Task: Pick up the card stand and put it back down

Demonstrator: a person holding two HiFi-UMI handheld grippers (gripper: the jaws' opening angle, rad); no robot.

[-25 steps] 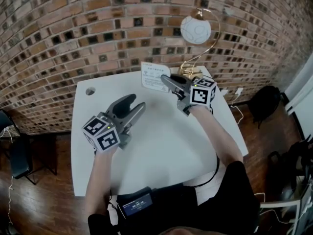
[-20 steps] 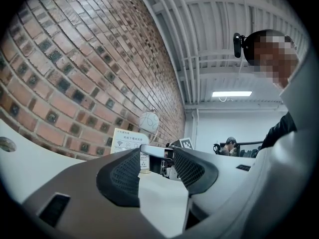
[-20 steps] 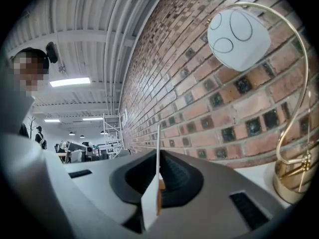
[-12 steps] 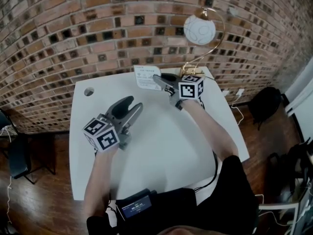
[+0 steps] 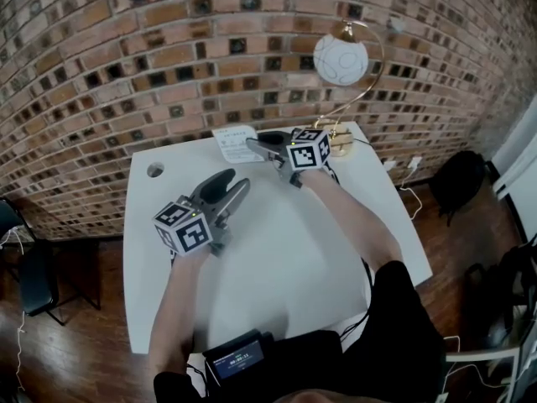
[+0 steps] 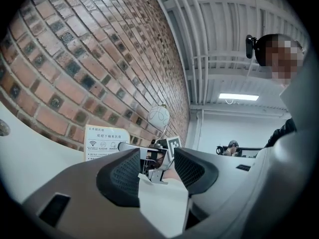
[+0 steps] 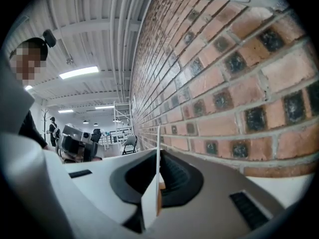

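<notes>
Far left on the white table [image 5: 277, 259]: a round cable hole [image 5: 155, 170] near the back corner.

My left gripper [image 5: 232, 183] is over the table's left half and points toward the brick wall [image 5: 126, 65]. In the left gripper view its jaws stand apart. Nothing is between them, only bare tabletop and the other tool beyond.

Next over, the card stand [image 5: 233, 141] is upright at the back of the table, close to the wall, with its printed face turned my way.

My right gripper [image 5: 253, 143] reaches in from the right and is clamped on the stand's right edge. In the right gripper view the thin panel runs edge-on between the pressed pads. I cannot tell whether the stand's foot touches the table.

Furthest right: a globe lamp [image 5: 340, 60] on a curved brass stem, its base on the table by the wall.
</notes>
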